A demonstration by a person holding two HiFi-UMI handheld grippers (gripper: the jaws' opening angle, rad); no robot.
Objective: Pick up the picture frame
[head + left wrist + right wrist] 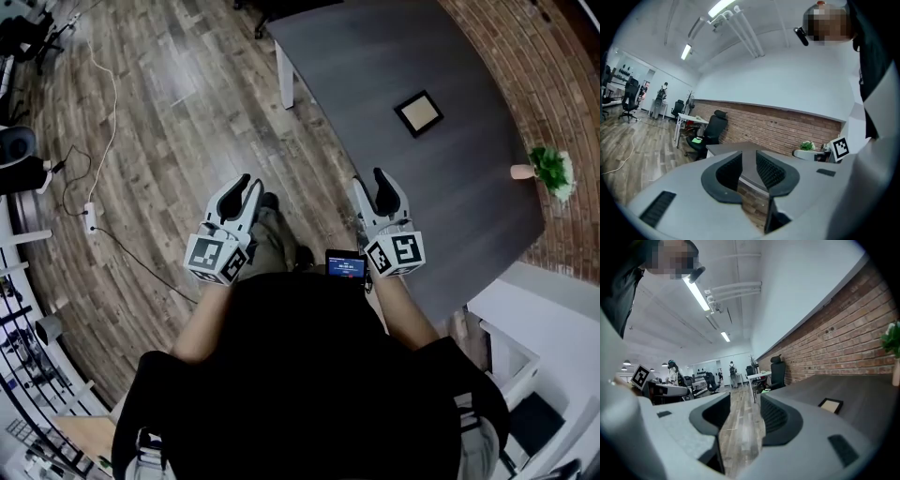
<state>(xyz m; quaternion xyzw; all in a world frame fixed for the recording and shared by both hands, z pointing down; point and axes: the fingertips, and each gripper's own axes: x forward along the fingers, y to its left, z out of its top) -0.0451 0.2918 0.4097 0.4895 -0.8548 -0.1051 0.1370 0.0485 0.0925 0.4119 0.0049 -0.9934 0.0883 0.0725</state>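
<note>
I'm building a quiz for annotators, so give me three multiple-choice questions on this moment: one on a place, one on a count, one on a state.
1. The picture frame is: A held in the air; B flat on the dark table; C standing on its edge.
2. Potted plants in view: A none; B one; C three.
3. The left gripper and right gripper are: A both open, empty; B both shut; C gripping the frame.
Answers: B, the frame lies flat on the tabletop; B, a single plant stands at the table's edge; A, each gripper view shows jaws apart with nothing between.
</note>
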